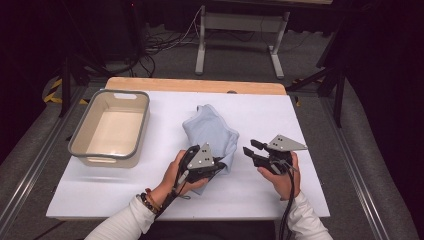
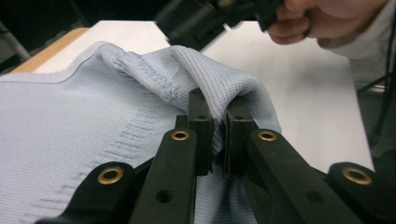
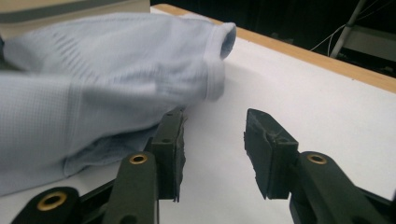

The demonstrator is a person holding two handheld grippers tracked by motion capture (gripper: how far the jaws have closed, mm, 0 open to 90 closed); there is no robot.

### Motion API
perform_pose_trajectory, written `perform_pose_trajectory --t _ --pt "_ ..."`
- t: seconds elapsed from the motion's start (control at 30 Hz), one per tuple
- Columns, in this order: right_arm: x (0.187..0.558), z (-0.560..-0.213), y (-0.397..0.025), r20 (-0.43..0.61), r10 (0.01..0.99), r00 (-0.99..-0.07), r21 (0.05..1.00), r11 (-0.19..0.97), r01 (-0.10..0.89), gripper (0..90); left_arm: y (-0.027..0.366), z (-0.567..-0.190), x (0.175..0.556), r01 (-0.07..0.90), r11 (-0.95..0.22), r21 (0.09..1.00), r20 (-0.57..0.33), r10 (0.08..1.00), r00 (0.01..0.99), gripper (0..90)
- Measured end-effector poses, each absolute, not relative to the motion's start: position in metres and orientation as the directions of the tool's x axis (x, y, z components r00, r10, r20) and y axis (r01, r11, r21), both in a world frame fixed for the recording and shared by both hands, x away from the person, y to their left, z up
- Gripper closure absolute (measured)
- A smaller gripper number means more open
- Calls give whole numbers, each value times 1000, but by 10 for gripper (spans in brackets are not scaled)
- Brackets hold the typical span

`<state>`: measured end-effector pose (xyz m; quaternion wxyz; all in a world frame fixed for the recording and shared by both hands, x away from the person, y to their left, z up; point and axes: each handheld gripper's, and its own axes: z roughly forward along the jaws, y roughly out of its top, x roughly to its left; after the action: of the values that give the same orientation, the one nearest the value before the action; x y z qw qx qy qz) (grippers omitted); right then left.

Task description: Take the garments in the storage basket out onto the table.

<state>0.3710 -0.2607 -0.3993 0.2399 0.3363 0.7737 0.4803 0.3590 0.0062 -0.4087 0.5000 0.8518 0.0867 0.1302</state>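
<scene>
Left gripper [image 2: 218, 135] pinching pale-blue knit garment [image 2: 70, 135] hem, presumably for folding; right gripper [image 3: 212, 149] fingers [image 3: 271, 149] apart, empty, alongside.

Grey carpet floor [image 1: 240, 60], dark surroundings, metal table frame [image 1: 240, 22]

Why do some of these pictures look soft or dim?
High view: white table brightly lit, surroundings dark, picture grainy. Left gripper view: knit of the blue garment is sharp, the hand behind is blurred. Right gripper view: garment's near folds are smeared, the right tongs sharper.
</scene>
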Motion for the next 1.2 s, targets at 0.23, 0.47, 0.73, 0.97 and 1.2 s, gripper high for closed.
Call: perform_pose_trajectory --t 0.23,0.47,0.73,0.97,1.2 --pt "369 -394 -265 13 733 -680 918 262 299 505 -9 -424 349 -15 -536 844 161 227 960 846" --pt "373 -401 -256 82 672 -736 887 287 361 376 -15 -441 342 -43 -569 822 188 200 962 846" --pt "387 -428 -247 142 643 -752 811 361 461 503 -17 -446 336 -56 -574 817 207 202 957 842" --pt "387 -429 -250 140 632 -762 814 365 452 862 -15 -445 336 -49 -557 829 199 211 957 797" --pt "384 -425 -255 78 663 -744 812 391 434 861 13 -429 332 -18 -478 878 135 211 968 549"
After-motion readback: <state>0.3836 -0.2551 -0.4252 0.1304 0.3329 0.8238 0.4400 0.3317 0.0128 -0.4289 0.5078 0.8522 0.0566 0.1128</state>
